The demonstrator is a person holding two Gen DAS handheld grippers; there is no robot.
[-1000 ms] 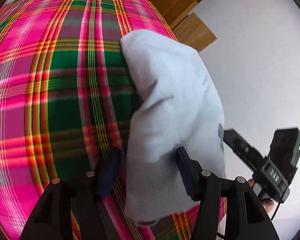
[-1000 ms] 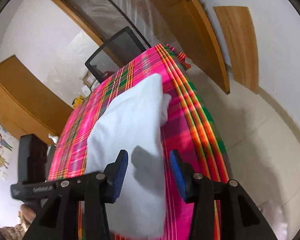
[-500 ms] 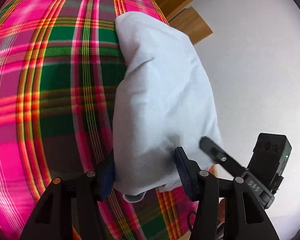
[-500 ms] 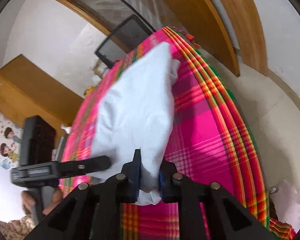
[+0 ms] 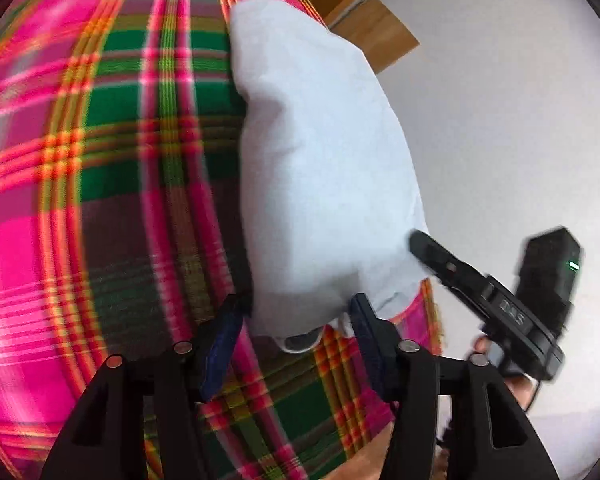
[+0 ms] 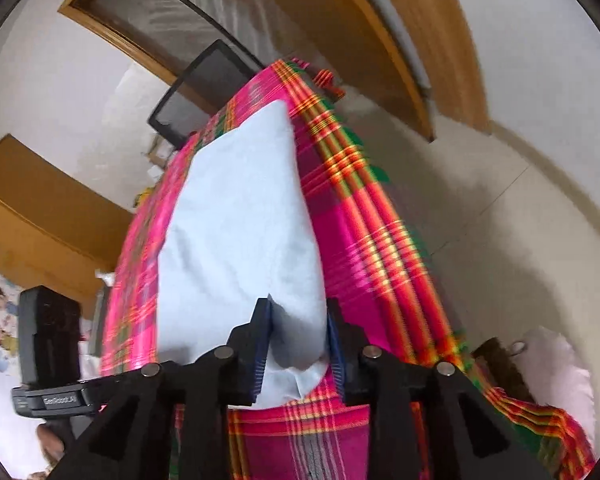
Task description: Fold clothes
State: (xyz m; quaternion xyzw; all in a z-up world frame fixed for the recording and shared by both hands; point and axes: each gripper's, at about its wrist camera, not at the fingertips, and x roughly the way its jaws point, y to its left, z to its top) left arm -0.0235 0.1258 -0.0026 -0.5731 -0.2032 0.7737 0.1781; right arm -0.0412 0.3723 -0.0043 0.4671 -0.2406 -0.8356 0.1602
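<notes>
A plaid cloth (image 5: 100,200) covers the tabletop. A folded pale garment (image 5: 320,168) lies along its right edge. The left tool (image 5: 296,336) is opening, straddling the garment's near end; the right tool (image 6: 300,344) is opening, with the near corner between its pads.

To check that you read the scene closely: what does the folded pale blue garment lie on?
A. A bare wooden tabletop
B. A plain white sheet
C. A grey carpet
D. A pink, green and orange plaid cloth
D: the pale blue garment rests on the bright plaid cloth, whose pink and green checks show all around it in both wrist views.
</notes>
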